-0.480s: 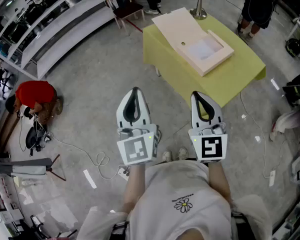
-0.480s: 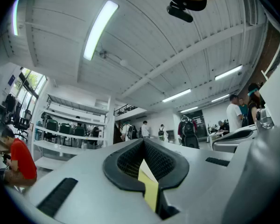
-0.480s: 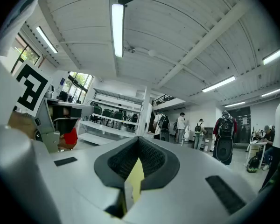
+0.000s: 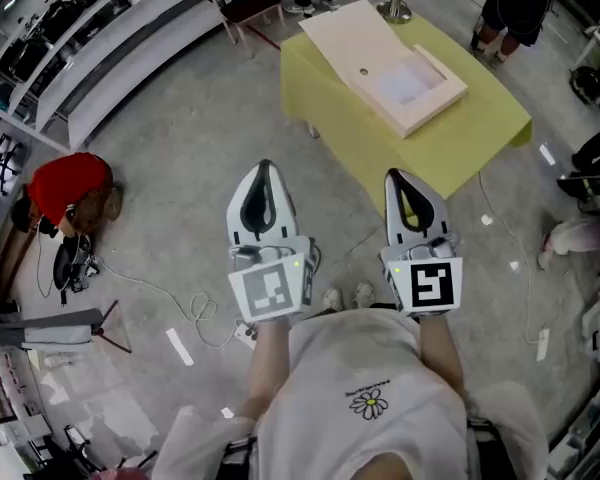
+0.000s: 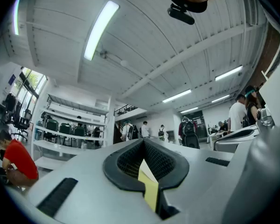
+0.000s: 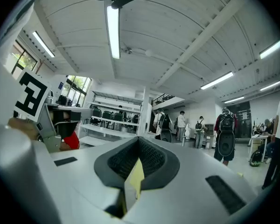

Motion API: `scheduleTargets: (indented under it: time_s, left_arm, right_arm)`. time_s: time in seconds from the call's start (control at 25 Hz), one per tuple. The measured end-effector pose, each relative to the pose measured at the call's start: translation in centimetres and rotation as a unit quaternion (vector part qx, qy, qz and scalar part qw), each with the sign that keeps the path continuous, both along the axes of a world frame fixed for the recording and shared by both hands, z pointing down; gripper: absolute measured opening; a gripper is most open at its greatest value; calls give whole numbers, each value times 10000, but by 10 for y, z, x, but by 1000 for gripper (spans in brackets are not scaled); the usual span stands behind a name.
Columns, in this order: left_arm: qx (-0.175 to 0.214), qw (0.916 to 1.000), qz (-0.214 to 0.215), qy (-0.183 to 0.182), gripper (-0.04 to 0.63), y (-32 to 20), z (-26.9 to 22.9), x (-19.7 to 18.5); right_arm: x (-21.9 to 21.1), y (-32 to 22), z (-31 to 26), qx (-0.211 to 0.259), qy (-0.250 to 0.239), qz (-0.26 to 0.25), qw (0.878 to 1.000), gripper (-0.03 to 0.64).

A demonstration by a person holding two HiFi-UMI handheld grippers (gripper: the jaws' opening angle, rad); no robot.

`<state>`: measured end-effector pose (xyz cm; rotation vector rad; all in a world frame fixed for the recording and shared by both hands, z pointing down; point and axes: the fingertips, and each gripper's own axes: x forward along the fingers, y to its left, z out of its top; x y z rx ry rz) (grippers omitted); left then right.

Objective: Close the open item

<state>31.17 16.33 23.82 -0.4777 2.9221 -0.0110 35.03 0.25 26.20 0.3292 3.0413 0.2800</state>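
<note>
Box: pale flat wooden box (image 4: 385, 63), lying open on the yellow tabletop (image 4: 470, 138), well apart from both grippers and near a lamp base (image 4: 396, 10).
Lid: the lid (image 4: 342, 33) is folded back flat on the far-left side, and the shallow tray half (image 4: 417, 88) is on the near-right.
Left gripper: left gripper (image 4: 265, 173) is held over the floor, its fingers (image 5: 126, 162) clenched together with nothing between them.
Right gripper: right gripper (image 4: 400, 183) is at the tabletop's near edge, its fingers (image 6: 119, 162) pressed together and empty.
Handling: the box looks like thin board, so probably light, stiff and smooth. It may slide on the cloth when pushed.
Hold: take the lid's free outer edge, far from the fold, lift it and swing it over the tray. The other gripper can steady the tray rim.
Doubt: a small dark spot on the lid may be a hole or a knob; it is too small to tell.
</note>
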Motion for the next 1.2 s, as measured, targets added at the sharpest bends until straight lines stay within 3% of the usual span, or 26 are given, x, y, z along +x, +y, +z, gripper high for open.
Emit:
scheduleTargets:
  time_s: [0.12, 0.44, 0.68, 0.8, 1.0, 1.2]
  left_arm:
    - [-97, 9999, 31, -28, 14, 1, 2, 1]
    - [-201, 9997, -74, 101, 15, 33, 14, -11]
    - [86, 9998, 55, -161, 15, 60, 15, -21]
    - [300, 9995, 17, -20, 15, 68, 23, -34]
    - [191, 9997, 41, -126, 14, 63, 25, -57]
    - [333, 9993, 123, -112, 15, 48, 30, -81]
  right_arm:
    - [2, 1, 1, -179, 41, -38, 9998, 14]
    - [-5, 32, 9, -51, 62, -81, 9999, 14]
    - [-13, 44, 19, 166, 180, 108, 9996, 14]
    - [-21, 44, 27, 121, 318, 183, 9993, 14]
    - [-43, 32, 35, 138, 425, 290, 9986, 14]
    - [-76, 22, 43, -1, 375, 308, 9988, 14]
